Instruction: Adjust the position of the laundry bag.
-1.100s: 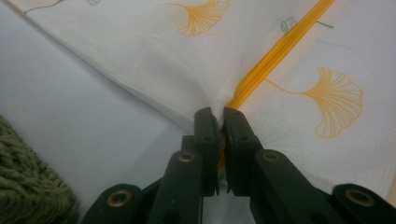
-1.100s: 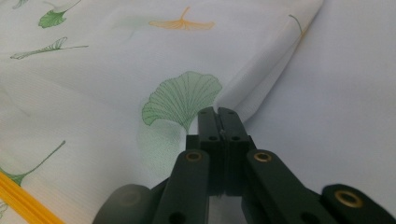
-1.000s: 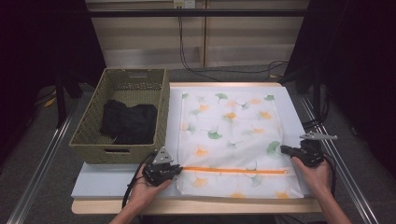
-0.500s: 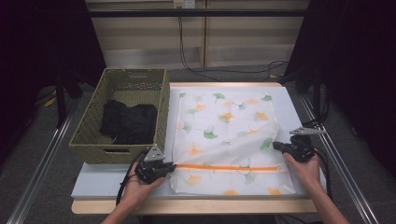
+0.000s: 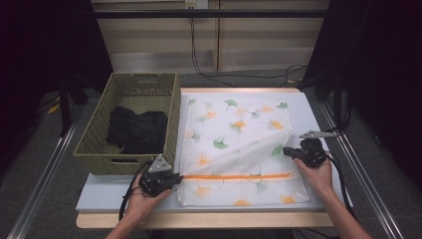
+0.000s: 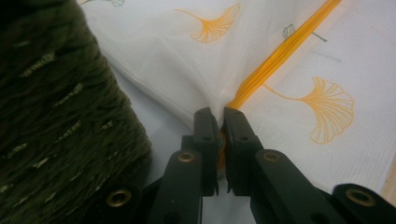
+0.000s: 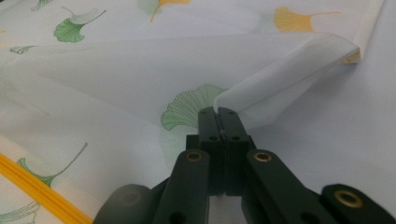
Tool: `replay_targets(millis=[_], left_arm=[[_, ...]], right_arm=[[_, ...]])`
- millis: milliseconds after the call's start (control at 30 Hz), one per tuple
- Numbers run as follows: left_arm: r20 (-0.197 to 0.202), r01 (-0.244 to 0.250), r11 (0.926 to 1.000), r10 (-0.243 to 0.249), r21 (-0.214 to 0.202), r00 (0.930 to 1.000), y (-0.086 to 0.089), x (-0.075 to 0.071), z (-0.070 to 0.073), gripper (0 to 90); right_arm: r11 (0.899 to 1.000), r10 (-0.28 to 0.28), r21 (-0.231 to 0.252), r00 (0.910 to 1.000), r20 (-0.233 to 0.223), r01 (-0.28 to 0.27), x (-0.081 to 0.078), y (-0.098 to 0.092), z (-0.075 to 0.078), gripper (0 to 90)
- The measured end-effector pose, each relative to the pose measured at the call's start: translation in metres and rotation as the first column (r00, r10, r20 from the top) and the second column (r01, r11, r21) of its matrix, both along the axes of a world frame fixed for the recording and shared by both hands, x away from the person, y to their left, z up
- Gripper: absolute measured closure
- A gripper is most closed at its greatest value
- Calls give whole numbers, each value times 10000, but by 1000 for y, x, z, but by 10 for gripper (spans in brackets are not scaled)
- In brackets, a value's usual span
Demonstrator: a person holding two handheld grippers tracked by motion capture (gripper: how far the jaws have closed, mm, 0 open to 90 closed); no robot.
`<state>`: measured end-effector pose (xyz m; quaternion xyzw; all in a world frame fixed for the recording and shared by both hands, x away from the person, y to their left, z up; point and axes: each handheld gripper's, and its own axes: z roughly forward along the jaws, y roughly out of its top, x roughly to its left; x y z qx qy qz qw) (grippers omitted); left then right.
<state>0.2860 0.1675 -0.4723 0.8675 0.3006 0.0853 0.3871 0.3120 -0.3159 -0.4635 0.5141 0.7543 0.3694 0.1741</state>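
Folding ginkgo-print cloth [image 5: 234, 144] on bench [image 5: 318, 112], beside wicker basket [image 5: 99, 149]. Left gripper [image 5: 175, 177] clamped shut on orange-stripe end, 7 o'clock. Right gripper [image 5: 287, 151] pinched shut on lifted corner, 3 o'clock. Advice: carry both ends level toward 12 o'clock, keep stripe [image 6: 280, 49] taut, align edges before release.

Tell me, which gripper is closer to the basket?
The left one. The left gripper sits just in front of the basket, at its near right corner, pinching the orange stripe's end on the leaf-print cloth. The right gripper is across the cloth, holding its lifted right edge.
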Motion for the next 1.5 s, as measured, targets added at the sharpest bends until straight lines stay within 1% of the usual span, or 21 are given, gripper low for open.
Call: replay_targets(millis=[67,267,333,467,533,567,600,633,700,733,800,900,933,1000,1067,1167,1233,1267,1333,1433,1500], left_arm=[[23,-27,10000,27,71,10000,2,-1,-1,844],[-115,4,10000,-5,-91,9999,1,0,-3,839],[-135,39,9999,-41,-139,9999,1,0,-3,834],[-193,198,9995,-203,-261,9996,-4,-1,-5,823],[-183,227,9996,-230,-184,9996,-7,-2,-5,822],[-150,277,9995,-279,-140,9995,-7,-2,-5,823],[-166,292,9994,-294,-168,9994,-8,-1,-5,823],[-178,331,9992,-335,-206,9993,-8,-1,-5,822],[-222,317,9994,-320,-116,9992,-7,-1,-5,821],[-237,298,9995,-301,-136,9993,-8,-1,-5,820],[-200,336,9994,-339,-126,9992,-8,-1,-5,818],[-246,384,9991,-389,-178,9989,-7,0,-6,817],[-206,385,9991,-388,-167,9990,-8,0,-7,818],[-216,369,9993,-371,-107,9991,-8,0,-7,818],[-193,368,9992,-371,-137,9991,-8,0,-7,820],[-208,393,9991,-396,-155,9990,-8,-1,-7,826],[-279,463,9988,-467,-142,9985,-7,0,-6,829],[-269,454,9988,-459,-187,9986,-7,0,-7,829],[-276,428,9989,-433,-179,9987,-7,-1,-6,830],[-278,464,9989,-465,-59,9985,-7,-1,-6,830],[-272,378,9993,-380,-74,9989,-5,-2,-5,830]], right_arm=[[10000,-56,12,9999,-88,56,-2,-1,1,898],[9997,-167,-172,9991,-383,161,-14,-7,4,895],[9984,-326,-473,9980,-543,301,-20,-9,5,895],[9981,-303,-561,9972,-686,264,-27,-18,1,893],[9982,-298,-537,9972,-687,261,-28,-21,-2,883],[9978,-277,-609,9982,-526,245,-28,-22,-3,848],[9977,-412,-546,9983,-406,390,-27,-23,-3,795],[9986,-337,-418,9994,-53,335,-24,-25,-2,768],[9969,-756,-212,9971,123,758,-16,-31,2,680],[9972,-738,-81,9971,164,740,-11,-34,3,668],[9933,-1078,-378,9936,336,1091,4,-37,3,608],[9921,-1219,-281,9923,203,1224,18,-39,-1,571],[9918,-1196,-413,9925,251,1206,23,-39,-3,567],[9919,-1227,-321,9924,107,1230,29,-36,-6,568],[9895,-1354,-528,9908,-87,1348,33,-35,-11,596],[9882,-1414,-614,9898,-170,1402,37,-36,-18,756],[9900,-1335,-479,9909,-195,1324,38,-35,-20,852],[9908,-1288,-446,9914,-240,1277,39,-34,-20,872],[9920,-1162,-518,9932,-106,1155,40,-30,-21,895],[9922,-1154,-494,9932,-154,1145,43,-26,-20,900],[9917,-1090,-705,9939,-139,1078,45,-20,-19,900]])
